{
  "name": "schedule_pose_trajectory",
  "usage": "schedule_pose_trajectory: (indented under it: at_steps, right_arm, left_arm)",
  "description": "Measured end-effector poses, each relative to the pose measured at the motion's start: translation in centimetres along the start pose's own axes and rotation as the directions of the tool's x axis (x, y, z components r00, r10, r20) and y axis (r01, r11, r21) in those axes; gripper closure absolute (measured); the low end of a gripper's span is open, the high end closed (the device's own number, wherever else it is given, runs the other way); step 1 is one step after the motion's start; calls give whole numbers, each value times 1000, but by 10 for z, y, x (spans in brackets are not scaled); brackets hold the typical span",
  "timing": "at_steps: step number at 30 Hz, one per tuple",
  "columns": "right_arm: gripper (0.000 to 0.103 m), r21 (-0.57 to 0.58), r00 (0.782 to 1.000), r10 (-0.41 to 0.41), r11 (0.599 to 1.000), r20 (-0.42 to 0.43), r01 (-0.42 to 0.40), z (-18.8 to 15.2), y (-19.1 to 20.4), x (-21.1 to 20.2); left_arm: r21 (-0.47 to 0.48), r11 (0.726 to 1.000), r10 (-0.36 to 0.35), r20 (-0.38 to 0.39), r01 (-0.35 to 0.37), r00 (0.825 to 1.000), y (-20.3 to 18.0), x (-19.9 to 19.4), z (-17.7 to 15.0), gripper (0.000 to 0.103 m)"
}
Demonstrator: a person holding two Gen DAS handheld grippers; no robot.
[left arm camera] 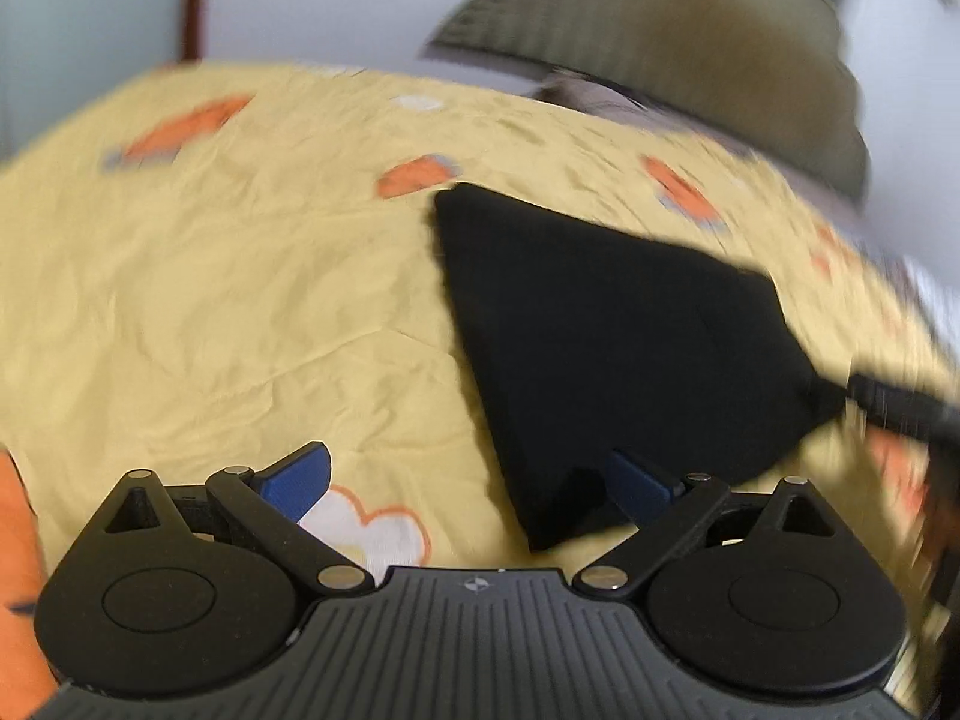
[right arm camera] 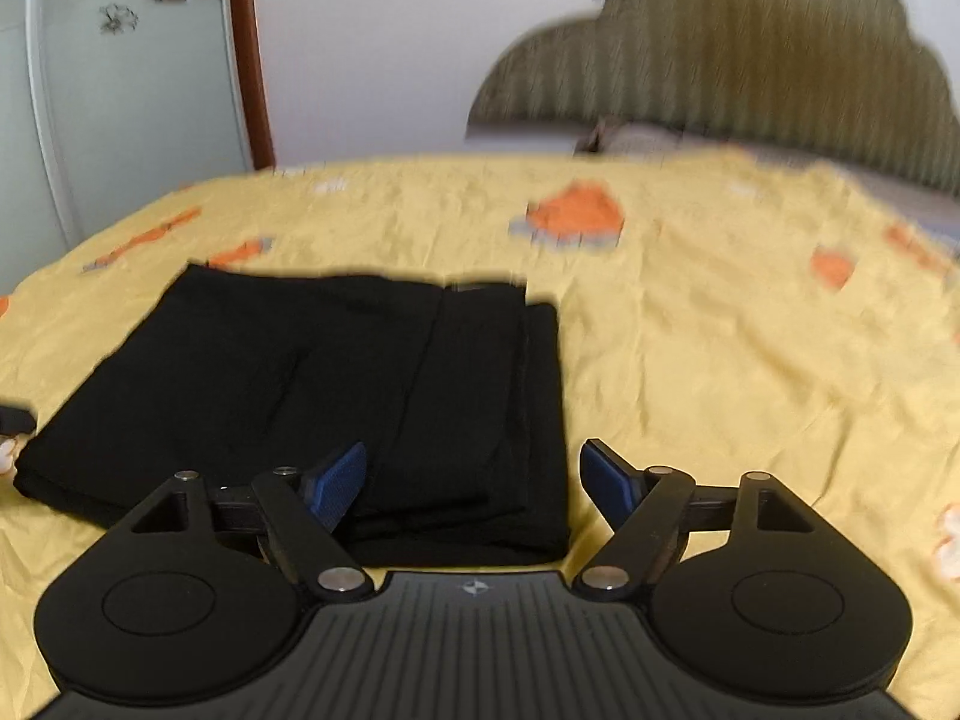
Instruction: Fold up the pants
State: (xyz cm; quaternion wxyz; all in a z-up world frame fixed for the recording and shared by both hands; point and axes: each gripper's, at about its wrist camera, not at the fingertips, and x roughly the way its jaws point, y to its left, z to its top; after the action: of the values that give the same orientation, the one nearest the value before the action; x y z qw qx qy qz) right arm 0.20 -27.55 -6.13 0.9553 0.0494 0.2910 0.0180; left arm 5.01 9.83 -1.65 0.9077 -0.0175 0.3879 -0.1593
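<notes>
Claws first: my right claw (right arm camera: 474,483) is spread wide with nothing pinched, its blue pads (right arm camera: 336,483) straddling the near edge of the black pants (right arm camera: 312,396). My left claw (left arm camera: 474,483) is open and empty too, hanging off to the side over the bedsheet (left arm camera: 210,300). Pants look basically done to me, folded into a flat layered bundle on the yellow sheet, so letting go makes sense. Striped headboard (right arm camera: 750,60) sits behind.
</notes>
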Motion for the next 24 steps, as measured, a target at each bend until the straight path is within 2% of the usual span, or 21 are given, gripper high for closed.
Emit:
schedule_pose_trajectory:
  at_steps: [2,4,5,7,9,10,11,13,15,16,18,19,20,22,24]
  right_arm:
    - [25,-23,999,-36,999,16,36,-1,-2,-6]
    - [25,-46,998,-69,997,8,69,-1,-4,-6]
    - [25,-41,998,-57,998,4,57,0,-6,-6]
    - [25,5,999,53,999,7,-53,2,-9,-8]
    - [25,70,983,184,980,2,-184,3,-12,-5]
    - [26,83,977,213,974,-10,-211,3,-11,-1]
    - [25,83,978,206,976,-31,-203,2,-10,5]
    - [26,46,978,188,982,-86,-185,-2,-4,15]
    - [26,-48,981,171,983,-88,-176,-3,4,10]
    - [28,-57,986,145,987,-84,-150,-2,4,9]
    - [28,-43,998,40,998,-50,-42,2,0,4]
    - [27,-36,999,30,999,-25,-31,4,-2,0]
    - [26,-15,998,58,998,-4,-58,7,-6,-4]
    - [27,23,990,142,990,7,-142,10,-10,-5]
    - [28,-10,989,146,989,-30,-146,10,-4,6]
  left_arm:
    - [86,996,-22,4,22,1000,-11,-6,-5,4]
    - [120,991,-57,17,54,998,-21,-5,-6,4]
    - [123,990,-65,25,62,998,-26,-3,-5,3]
    - [107,994,-25,40,20,999,-32,8,-1,3]
    - [102,992,66,49,-71,997,-36,21,1,2]
    - [107,985,131,53,-136,990,-37,28,1,0]
    - [104,971,211,49,-215,976,-36,34,-1,0]
    - [68,977,198,52,-202,979,-27,36,-5,0]
    - [42,982,184,42,-185,982,-20,34,-6,0]
    - [51,979,194,46,-196,980,-21,31,-5,0]
    - [80,967,238,65,-243,969,-26,27,-2,0]
    - [84,961,258,79,-264,963,-29,24,-1,0]
    - [87,956,271,97,-280,958,-34,21,1,3]
    - [102,954,270,125,-283,955,-39,18,6,2]
    - [117,950,277,124,-291,953,-42,23,14,2]
